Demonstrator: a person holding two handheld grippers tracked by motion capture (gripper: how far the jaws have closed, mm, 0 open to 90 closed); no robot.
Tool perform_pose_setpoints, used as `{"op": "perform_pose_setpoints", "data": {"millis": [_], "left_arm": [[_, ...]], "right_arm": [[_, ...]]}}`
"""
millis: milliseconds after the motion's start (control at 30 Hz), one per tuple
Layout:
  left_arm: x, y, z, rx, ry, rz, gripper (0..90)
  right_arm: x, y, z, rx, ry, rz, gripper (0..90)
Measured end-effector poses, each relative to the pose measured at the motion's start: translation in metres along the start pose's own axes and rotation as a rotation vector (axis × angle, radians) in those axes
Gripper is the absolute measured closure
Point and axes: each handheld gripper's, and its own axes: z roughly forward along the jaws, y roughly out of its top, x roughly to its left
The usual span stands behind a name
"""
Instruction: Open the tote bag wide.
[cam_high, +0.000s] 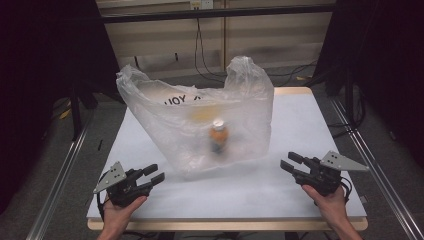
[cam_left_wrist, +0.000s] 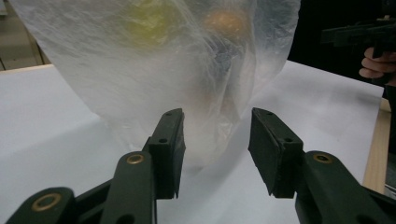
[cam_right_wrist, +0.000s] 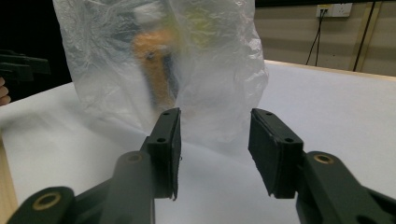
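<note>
Left gripper sits low, jaws apart and empty. Mid-table stands the translucent plastic bag, an orange bottle inside; the left gripper view adds something yellow. Right gripper: jaws apart, empty too.

A plastic bag stands at the middle of the table, a bottle upright inside it. Near the front edge, the left gripper sits left of the bag, the right gripper right — both apart from it.
</note>
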Motion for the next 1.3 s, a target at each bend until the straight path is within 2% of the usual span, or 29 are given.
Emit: {"op": "perform_pose_setpoints", "data": {"millis": [33,67,100,133,200,233,267,333,467,533,567,667,733,767,933,1033,1067,1133,1300], "left_arm": [[0.000,0.001,0.000,0.005,-0.036,-0.008,61.9],[-0.001,0.002,0.000,0.006,-0.044,-0.017,63.1],[-0.001,0.003,0.000,0.013,-0.043,0.002,64.7],[-0.004,0.004,0.000,0.007,-0.020,-0.013,68.0],[-0.005,0.007,0.001,0.018,-0.045,-0.040,74.4],[-0.005,0.008,0.000,0.027,-0.040,-0.033,76.8],[-0.004,0.010,0.000,0.020,-0.073,-0.039,78.3],[-0.006,0.013,0.001,0.022,-0.057,-0.037,80.4],[-0.007,0.020,0.003,0.031,-0.076,-0.029,85.9],[-0.008,0.023,0.003,0.033,-0.079,0.006,86.2],[-0.009,0.025,0.004,0.022,-0.113,-0.005,87.2],[-0.010,0.027,0.004,0.020,-0.146,-0.023,89.3],[-0.011,0.030,0.004,0.021,-0.142,-0.031,90.0],[-0.010,0.031,0.005,0.009,-0.163,-0.038,90.0],[-0.010,0.041,0.011,0.018,-0.164,-0.023,90.0],[-0.009,0.046,0.017,0.019,-0.169,-0.019,89.9],[-0.009,0.050,0.024,0.023,-0.178,-0.008,89.2],[-0.011,0.053,0.029,0.017,-0.194,-0.010,89.0],[-0.011,0.062,0.033,0.006,-0.198,0.007,90.0]], "right_arm": [[0.001,0.001,0.000,0.006,0.011,-0.002,66.3],[0.002,0.002,-0.001,0.006,0.021,-0.004,67.6],[0.003,0.003,-0.001,0.005,0.023,-0.004,70.0],[0.004,0.004,0.000,0.006,0.030,-0.006,75.5],[0.005,0.005,0.001,0.007,0.049,-0.005,76.9],[0.005,0.006,0.002,0.008,0.050,-0.005,77.5],[0.005,0.008,0.003,0.013,0.050,-0.008,78.8],[0.006,0.010,0.005,0.011,0.060,-0.006,81.3],[0.005,0.017,0.009,0.020,0.095,-0.002,86.2],[0.006,0.019,0.011,0.030,0.104,-0.001,86.5],[0.006,0.021,0.012,0.037,0.109,-0.003,87.3],[0.007,0.027,0.012,0.042,0.132,0.015,89.5],[0.008,0.031,0.012,0.043,0.138,0.013,90.0],[0.008,0.033,0.013,0.043,0.149,0.015,90.0],[0.010,0.049,0.023,0.034,0.181,0.014,90.0],[0.011,0.056,0.028,0.029,0.184,0.011,90.0],[0.013,0.064,0.034,0.022,0.179,-0.003,90.0],[0.015,0.069,0.038,0.017,0.204,0.004,90.0],[0.022,0.083,0.045,0.011,0.234,-0.009,90.0]]}}
